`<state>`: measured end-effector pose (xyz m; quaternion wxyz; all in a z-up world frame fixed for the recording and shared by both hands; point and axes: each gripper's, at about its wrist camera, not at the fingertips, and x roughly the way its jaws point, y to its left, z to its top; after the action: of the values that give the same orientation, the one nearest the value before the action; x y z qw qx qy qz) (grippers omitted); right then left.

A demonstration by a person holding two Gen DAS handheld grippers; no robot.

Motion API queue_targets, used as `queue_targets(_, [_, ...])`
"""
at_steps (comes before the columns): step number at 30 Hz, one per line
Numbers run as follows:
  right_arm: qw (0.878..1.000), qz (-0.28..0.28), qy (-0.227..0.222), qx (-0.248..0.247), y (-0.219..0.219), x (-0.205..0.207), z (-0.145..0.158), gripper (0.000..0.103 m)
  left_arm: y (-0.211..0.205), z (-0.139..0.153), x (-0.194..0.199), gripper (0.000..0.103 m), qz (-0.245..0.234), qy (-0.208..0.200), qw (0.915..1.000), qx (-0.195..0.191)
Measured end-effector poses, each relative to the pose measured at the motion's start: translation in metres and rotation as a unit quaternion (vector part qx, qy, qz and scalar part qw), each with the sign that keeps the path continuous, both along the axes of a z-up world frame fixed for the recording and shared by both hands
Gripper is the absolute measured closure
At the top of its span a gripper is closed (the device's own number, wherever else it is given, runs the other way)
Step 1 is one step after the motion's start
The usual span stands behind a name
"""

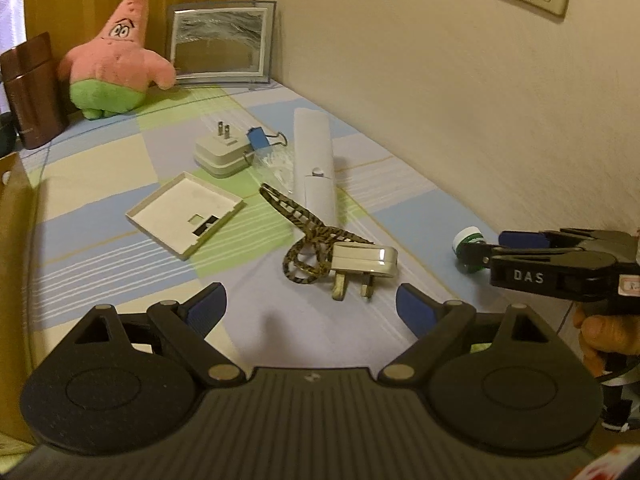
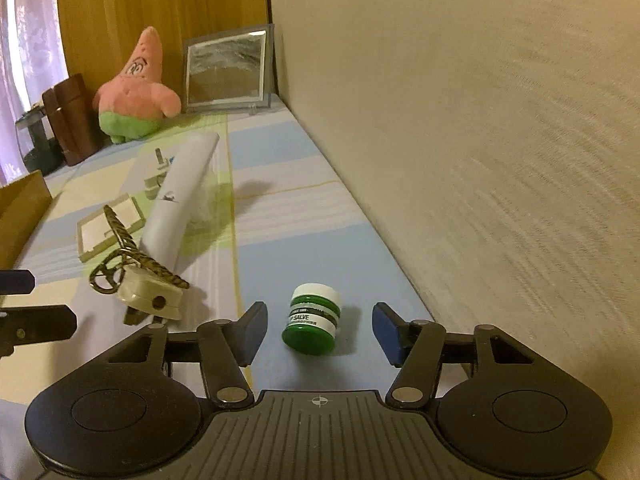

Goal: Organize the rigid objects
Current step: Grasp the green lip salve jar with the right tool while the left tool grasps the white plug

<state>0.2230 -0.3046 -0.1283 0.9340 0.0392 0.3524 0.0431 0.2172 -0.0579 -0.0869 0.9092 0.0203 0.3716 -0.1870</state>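
Spread wide, both pairs of tongs, above a desk under a checked cloth (image 1: pixel 100 184) of pale blue, green and cream. Along the right edge, flush to a cream wall (image 2: pixel 500 140); at the far edge, a pink star plush (image 1: pixel 114 60), a brown canister (image 1: pixel 34 92) and a framed picture (image 1: pixel 220 44) (leaned against the corner). Open cloth in a strip along the wall side and across the near left.

Left gripper (image 1: pixel 310 312) gaping, nothing between its blue pads, just short of a white 3-pin plug (image 1: pixel 366 262). Touching that plug, a coiled striped cord (image 1: pixel 308 240). Beyond, toward the desk's middle: a long white remote (image 1: pixel 314 168), a flat white square cover (image 1: pixel 184 214), a white 2-pin adapter (image 1: pixel 222 156) and a blue binder clip (image 1: pixel 262 138), all clustered close together.

Right gripper (image 2: pixel 320 330) equally wide, holding nothing, with a small green salve jar (image 2: pixel 314 320) lying tilted on its side on the cloth, white lid (image 2: pixel 316 292) pointing away, between the 2 fingers (image 2: pixel 252 332) yet touching neither. Jar near the right edge, apart from the cluster; seen from the left wrist, right gripper (image 1: pixel 486 248) reaching in level from the right, its tips over the jar (image 1: pixel 468 242).
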Motion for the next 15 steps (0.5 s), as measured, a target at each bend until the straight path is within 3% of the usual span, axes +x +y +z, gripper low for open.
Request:
queue_targets(3, [1.000,0.002,0.006,0.001,-0.001,0.006,-0.004,0.054,-0.003,-0.004,0.004,0.021,-0.011,0.004,0.9999,-0.008])
queue_targets(9, [1.000,-0.001,0.016,0.003,-0.002,0.011,-0.009,0.075,-0.017,-0.006,0.010,0.025,-0.047,-0.002,0.9988,-0.015])
queue_targets(15, [1.000,-0.002,0.016,0.002,-0.002,0.010,-0.009,0.076,-0.030,-0.008,0.019,0.033,-0.079,-0.007,0.9966,-0.021])
